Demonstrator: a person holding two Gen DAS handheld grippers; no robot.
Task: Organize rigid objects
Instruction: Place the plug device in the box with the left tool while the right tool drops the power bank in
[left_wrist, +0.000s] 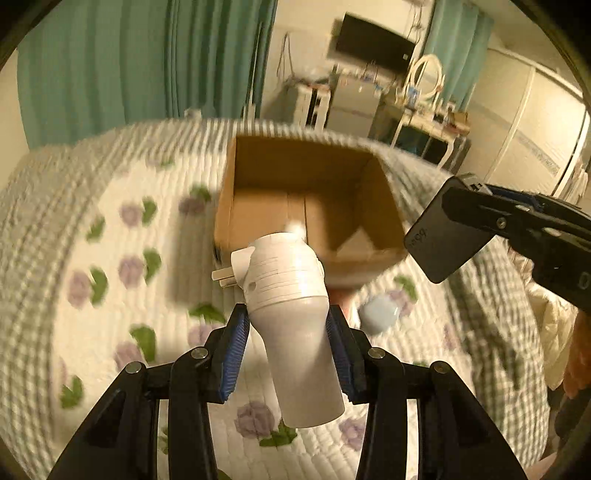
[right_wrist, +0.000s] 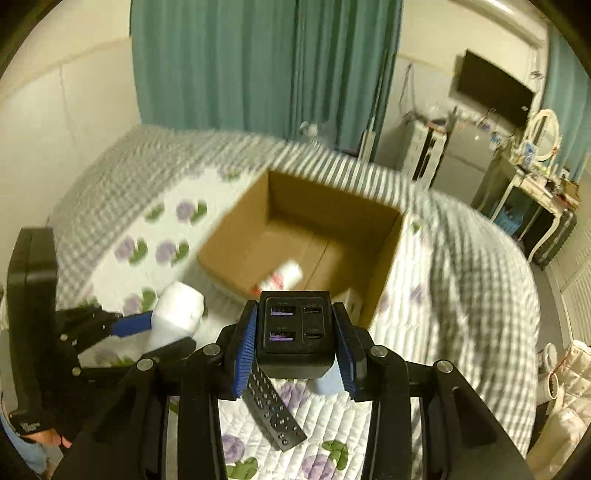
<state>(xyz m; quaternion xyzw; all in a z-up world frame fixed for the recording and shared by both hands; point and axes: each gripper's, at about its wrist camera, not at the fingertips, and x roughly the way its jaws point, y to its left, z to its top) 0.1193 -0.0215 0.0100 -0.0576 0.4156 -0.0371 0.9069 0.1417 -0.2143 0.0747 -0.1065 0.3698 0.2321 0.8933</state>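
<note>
My left gripper (left_wrist: 286, 328) is shut on a white plug-in device (left_wrist: 288, 306) with two prongs on its left side, held above the bed just short of the open cardboard box (left_wrist: 384, 192). My right gripper (right_wrist: 297, 339) is shut on a black USB charger cube (right_wrist: 295, 328), held near the box's (right_wrist: 229, 236) front edge. A white bottle with a red label (right_wrist: 282, 277) lies inside the box. The right gripper with the black cube (left_wrist: 447, 240) shows at the right of the left wrist view; the left gripper with the white device (right_wrist: 177, 314) shows at the left of the right wrist view.
A black remote control (right_wrist: 273, 413) and a pale blue object (left_wrist: 378, 314) lie on the floral quilted bed (left_wrist: 110, 295). Green curtains (right_wrist: 258, 62), a wall TV (right_wrist: 495, 88) and a dresser with a mirror (right_wrist: 539, 170) stand beyond the bed.
</note>
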